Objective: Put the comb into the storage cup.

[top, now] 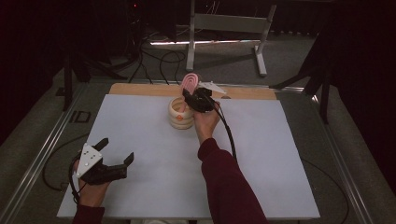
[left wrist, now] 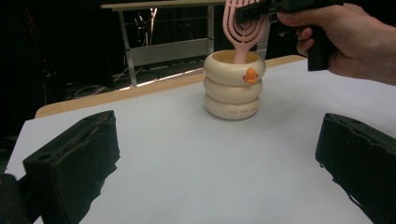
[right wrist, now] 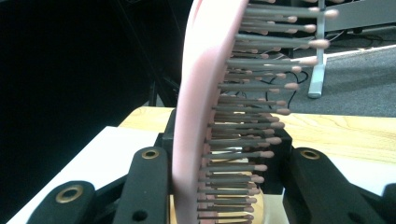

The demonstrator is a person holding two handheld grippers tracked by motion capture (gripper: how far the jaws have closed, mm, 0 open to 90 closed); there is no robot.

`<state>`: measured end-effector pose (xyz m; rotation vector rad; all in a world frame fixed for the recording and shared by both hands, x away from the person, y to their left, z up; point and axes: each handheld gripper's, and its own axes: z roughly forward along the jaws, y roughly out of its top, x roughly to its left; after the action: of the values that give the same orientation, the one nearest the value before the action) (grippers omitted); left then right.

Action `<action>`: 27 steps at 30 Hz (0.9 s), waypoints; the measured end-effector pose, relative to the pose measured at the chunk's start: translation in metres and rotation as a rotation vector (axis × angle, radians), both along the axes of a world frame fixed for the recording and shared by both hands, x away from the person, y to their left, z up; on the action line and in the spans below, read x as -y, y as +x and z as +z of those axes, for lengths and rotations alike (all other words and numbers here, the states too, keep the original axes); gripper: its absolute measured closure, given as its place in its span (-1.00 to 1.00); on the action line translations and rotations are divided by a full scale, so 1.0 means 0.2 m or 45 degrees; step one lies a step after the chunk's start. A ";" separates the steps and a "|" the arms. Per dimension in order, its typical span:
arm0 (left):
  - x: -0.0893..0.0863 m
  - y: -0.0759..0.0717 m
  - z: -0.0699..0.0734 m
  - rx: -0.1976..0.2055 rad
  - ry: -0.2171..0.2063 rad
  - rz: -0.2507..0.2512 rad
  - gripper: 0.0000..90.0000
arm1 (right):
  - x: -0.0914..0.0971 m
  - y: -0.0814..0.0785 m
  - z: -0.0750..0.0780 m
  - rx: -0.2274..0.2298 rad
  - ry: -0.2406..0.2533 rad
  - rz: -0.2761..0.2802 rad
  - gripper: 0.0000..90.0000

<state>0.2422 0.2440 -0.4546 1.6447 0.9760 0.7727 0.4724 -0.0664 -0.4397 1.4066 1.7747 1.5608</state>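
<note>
Right hand-held gripper (top: 190, 97) pinching pink hairbrush (top: 190, 83) over cream holder (top: 181, 113), white tabletop (top: 149, 140), dark room.

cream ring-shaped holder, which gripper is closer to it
Right. The right gripper is just above the cream holder, shut on the pink hairbrush whose handle stands inside it. The left gripper sits open near the table's front left, well away.

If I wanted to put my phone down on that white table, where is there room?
Almost anywhere. The white sheet is bare right of the sleeve, and between the cream holder and the left gripper. It is crowded only at the far middle, where the right gripper clamps the pink brush standing in the holder.
</note>
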 end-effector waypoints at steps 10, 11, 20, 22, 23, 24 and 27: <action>0.00 0.00 0.00 0.003 -0.006 -0.001 -0.99 | -0.01 0.00 -0.01 -0.001 0.000 0.007 0.42; 0.00 0.00 0.00 0.004 -0.006 -0.001 -0.99 | -0.01 0.00 -0.01 0.000 -0.002 0.008 0.42; 0.00 0.00 0.00 0.003 -0.005 0.000 -0.99 | -0.02 0.00 -0.03 -0.011 0.009 0.010 0.41; 0.00 0.00 0.00 0.002 -0.003 0.001 -0.99 | -0.02 0.00 -0.03 -0.012 0.013 0.011 0.41; 0.00 0.00 0.00 0.002 -0.004 0.001 -0.99 | -0.02 0.00 -0.04 -0.013 0.015 0.011 0.41; 0.00 0.00 0.00 0.002 -0.004 0.001 -0.99 | -0.02 0.00 -0.04 -0.015 0.014 0.011 0.41; 0.00 0.00 0.00 0.000 -0.001 0.001 -0.99 | -0.02 0.00 -0.04 -0.018 0.018 0.007 0.41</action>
<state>0.2419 0.2440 -0.4542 1.6440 0.9770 0.7726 0.4717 -0.0627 -0.4474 1.4236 1.7803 1.5734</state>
